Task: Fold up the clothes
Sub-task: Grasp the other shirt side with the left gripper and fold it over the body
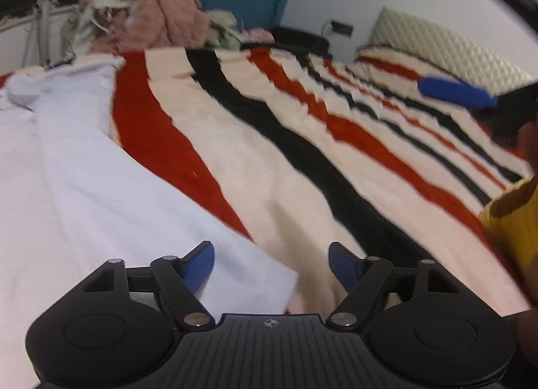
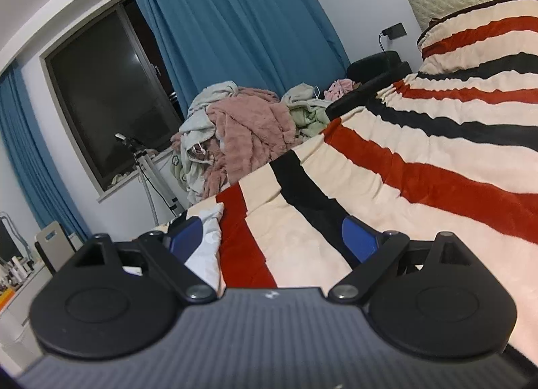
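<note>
My left gripper (image 1: pixel 271 264) is nearest, its jaws spread wide with nothing between them, hovering low over the blanket (image 1: pixel 302 160). Under my left finger (image 1: pixel 200 266) lies the near corner of the shirt (image 1: pixel 84 187), a pale, white-looking garment spread mostly flat and running away ahead and to the left of those jaws, with a rumpled bunch, perhaps the collar, at its far end.

My right gripper (image 2: pixel 275 242) also stands wide and empty. From there only a small piece of the shirt shows, just past the left finger (image 2: pixel 185 237), while the striped blanket fills everything ahead and to the right.

I judge the cloth thin, light and limp: it lies in soft creases and will sag and drape as soon as I lift it, so one pinch will not keep an edge straight. The plush blanket beneath probably drags at it, so sliding would bunch it. The best holds look like the near corner by my left finger and a matching point on the same hem, nipping shirt cloth alone and not blanket pile. Whether this flat lie is a spread garment or one partly folded, I cannot tell.

A heap of clothes (image 2: pixel 235 133) sits well ahead, beyond the bed's far edge.
</note>
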`<state>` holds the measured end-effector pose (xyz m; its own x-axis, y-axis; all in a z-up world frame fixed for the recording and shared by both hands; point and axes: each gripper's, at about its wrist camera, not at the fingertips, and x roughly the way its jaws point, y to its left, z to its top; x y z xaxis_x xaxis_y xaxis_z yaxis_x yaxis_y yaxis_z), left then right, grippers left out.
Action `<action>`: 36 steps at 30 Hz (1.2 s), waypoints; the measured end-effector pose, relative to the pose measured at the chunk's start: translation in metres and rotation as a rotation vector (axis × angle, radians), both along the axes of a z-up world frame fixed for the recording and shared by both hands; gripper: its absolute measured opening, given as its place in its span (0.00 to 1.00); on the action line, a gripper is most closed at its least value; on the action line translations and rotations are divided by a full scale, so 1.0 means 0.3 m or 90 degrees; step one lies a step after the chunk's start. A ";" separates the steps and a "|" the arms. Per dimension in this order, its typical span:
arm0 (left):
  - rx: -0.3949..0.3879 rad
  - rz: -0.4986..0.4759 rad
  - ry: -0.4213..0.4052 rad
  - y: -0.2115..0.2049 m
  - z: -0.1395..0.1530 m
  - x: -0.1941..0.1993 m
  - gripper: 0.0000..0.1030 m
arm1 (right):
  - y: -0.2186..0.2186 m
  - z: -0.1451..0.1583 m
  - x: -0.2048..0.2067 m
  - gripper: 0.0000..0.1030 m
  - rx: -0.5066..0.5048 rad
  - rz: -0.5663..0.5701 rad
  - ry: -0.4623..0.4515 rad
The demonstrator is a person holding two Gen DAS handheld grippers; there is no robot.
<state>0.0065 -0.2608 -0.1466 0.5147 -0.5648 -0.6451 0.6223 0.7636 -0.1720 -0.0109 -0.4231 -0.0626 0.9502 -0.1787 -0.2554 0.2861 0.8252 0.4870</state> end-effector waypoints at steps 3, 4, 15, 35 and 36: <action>0.028 0.038 0.011 -0.003 -0.050 0.050 0.25 | -0.009 -0.018 0.023 0.89 0.001 -0.001 0.013; 0.021 0.047 0.015 0.014 -0.046 0.061 0.12 | -0.011 -0.022 0.029 0.89 0.001 -0.001 0.017; -0.159 0.171 0.019 0.477 0.277 -0.094 0.07 | 0.064 0.010 0.015 0.88 -0.061 0.014 0.016; -0.056 0.323 -0.009 0.831 0.237 -0.206 0.81 | 0.316 0.017 0.030 0.89 -0.147 0.170 0.041; -0.042 0.324 -0.033 0.825 0.257 -0.206 0.85 | 0.326 0.016 0.029 0.89 -0.150 0.175 0.039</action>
<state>-0.0552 -0.0134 -0.0696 0.7651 -0.2732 -0.5831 0.1839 0.9605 -0.2087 -0.0022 -0.3254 -0.0577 0.9553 0.0200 -0.2949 0.0612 0.9627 0.2635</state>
